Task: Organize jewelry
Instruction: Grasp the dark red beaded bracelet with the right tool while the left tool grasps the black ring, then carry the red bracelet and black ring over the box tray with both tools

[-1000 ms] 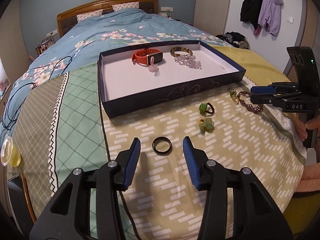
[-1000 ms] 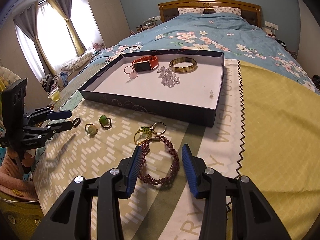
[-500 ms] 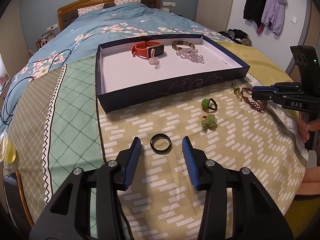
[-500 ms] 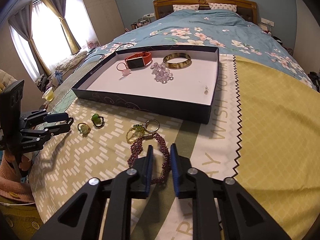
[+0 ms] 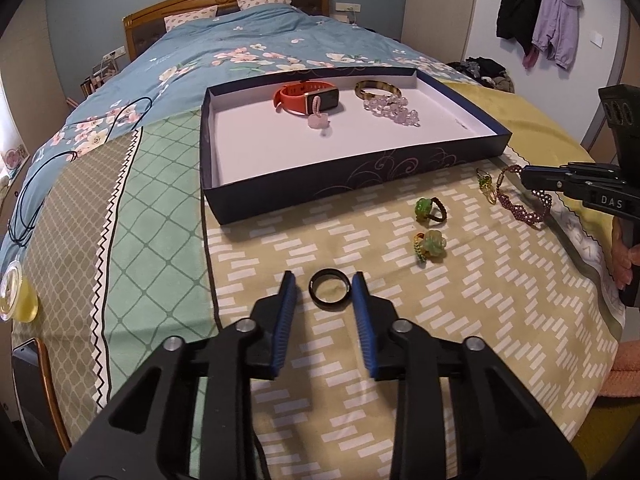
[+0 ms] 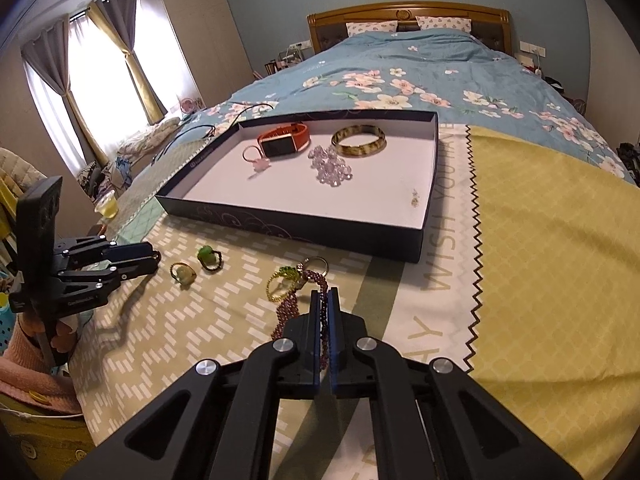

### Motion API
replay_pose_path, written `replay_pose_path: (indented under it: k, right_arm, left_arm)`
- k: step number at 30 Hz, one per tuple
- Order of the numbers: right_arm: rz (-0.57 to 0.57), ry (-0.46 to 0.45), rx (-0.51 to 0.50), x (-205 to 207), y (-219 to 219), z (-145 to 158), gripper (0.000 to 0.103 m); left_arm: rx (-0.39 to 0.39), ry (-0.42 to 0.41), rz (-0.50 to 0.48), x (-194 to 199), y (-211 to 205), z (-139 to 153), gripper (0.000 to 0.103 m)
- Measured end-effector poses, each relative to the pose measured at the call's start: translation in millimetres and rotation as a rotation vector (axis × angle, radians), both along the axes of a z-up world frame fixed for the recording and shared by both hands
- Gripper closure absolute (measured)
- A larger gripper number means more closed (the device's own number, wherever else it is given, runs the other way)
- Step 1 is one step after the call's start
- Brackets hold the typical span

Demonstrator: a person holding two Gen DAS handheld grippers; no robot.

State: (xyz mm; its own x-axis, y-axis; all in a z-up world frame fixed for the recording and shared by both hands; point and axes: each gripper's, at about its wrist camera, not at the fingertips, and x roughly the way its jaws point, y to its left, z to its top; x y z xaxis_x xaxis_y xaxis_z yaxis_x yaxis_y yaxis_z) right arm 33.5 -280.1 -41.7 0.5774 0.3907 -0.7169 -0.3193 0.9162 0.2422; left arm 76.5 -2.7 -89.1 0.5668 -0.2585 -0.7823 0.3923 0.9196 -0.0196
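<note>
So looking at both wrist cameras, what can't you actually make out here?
- Right wrist view: the near half of the purple beaded bracelet is hidden by the right tongs, shut on it.
- Right wrist view: the black ring is hidden behind the left tongs.
- Left wrist view: whether the left tongs touch the ring; their jaws have just been closing around it.
- The tiny speck in the tray is too small to identify.

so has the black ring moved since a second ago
No. The black ring lies on the same spot of the patterned blanket, apart from the tray. The left hand-held gripper has just been closing around it; pads not yet pressing.
</note>
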Motion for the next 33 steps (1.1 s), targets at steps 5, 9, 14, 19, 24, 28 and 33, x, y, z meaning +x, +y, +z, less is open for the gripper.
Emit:
replay_pose_path:
  k: [5, 9, 14, 19, 24, 28, 33]
  right_arm:
    - [0.000, -0.018, 0.010, -2, 1, 6, 0.101]
    - [0.005, -0.037, 0.013, -5, 3, 12, 0.101]
    - [0.006, -0.060, 0.016, -6, 5, 19, 0.101]
    - [0.009, -0.075, 0.027, -6, 6, 23, 0.101]
    - [0.015, -0.091, 0.036, -7, 9, 28, 0.101]
    - [0.019, -0.102, 0.045, -6, 10, 31, 0.101]
    - [0.025, -0.109, 0.050, -6, 13, 33, 0.101]
  left_arm:
    - [0.006, -0.007, 0.008, -1, 1, 0, 0.081]
    - [-0.002, -0.012, 0.013, -4, 2, 2, 0.081]
    - [-0.015, -0.016, 0.010, -8, 2, 4, 0.081]
    - [-0.030, -0.033, -0.001, -12, 0, 11, 0.081]
    - [-0.042, -0.047, -0.006, -14, 0, 18, 0.081]
    - [-0.045, -0.054, -0.008, -15, 0, 20, 0.081]
    - [-0.051, -0.057, -0.010, -15, -2, 21, 0.081]
